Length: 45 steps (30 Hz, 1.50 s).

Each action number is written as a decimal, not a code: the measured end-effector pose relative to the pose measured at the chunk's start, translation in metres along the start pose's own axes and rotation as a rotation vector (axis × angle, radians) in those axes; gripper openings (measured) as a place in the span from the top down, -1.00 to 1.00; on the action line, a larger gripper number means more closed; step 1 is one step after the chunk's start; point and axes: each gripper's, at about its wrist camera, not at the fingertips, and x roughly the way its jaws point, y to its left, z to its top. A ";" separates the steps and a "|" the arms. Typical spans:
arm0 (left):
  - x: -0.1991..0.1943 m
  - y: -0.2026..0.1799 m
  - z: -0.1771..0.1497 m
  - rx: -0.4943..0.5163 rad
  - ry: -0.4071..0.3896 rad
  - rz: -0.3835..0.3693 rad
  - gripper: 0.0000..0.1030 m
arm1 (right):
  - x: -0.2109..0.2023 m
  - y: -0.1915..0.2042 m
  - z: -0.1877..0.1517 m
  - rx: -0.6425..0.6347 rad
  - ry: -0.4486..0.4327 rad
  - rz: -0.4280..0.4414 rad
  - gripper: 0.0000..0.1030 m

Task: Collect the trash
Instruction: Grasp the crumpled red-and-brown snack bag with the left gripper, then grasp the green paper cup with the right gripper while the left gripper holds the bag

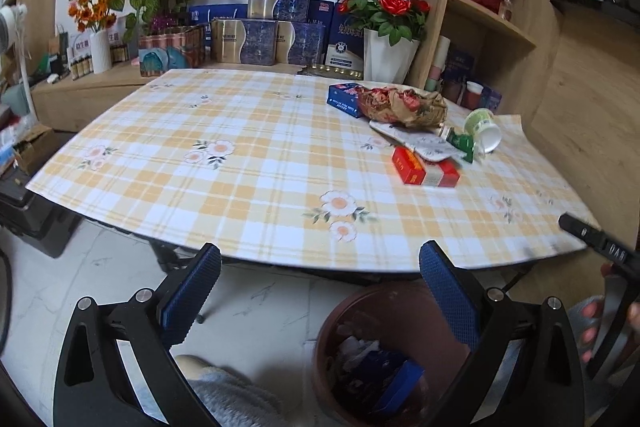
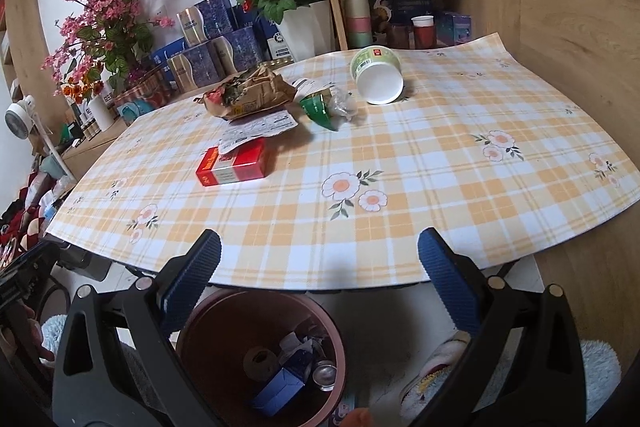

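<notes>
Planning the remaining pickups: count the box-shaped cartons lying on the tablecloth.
2: a red carton nearest the table's front edge, and a blue carton at the far side beside the crumpled paper bag. Others may hide under the trash.

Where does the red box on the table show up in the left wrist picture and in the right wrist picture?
Left wrist view: the red box lies right of centre on the checked tablecloth, partly under a white printed wrapper.
Right wrist view: the red box lies left of centre, nearest of the litter to the table's front edge.
Shared landmark: the tipped paper cup, lying on its side beyond the box.
</notes>
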 end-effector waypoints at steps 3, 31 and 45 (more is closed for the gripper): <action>0.014 -0.007 0.014 -0.015 0.017 -0.018 -0.88 | 0.005 -0.005 0.006 0.002 -0.001 -0.012 -0.89; 0.253 -0.086 0.172 -0.323 0.283 -0.297 -0.54 | 0.083 -0.065 0.123 0.060 0.025 0.029 -0.89; 0.222 -0.079 0.190 -0.168 0.188 -0.336 0.23 | 0.122 -0.084 0.156 0.025 0.073 0.009 -0.89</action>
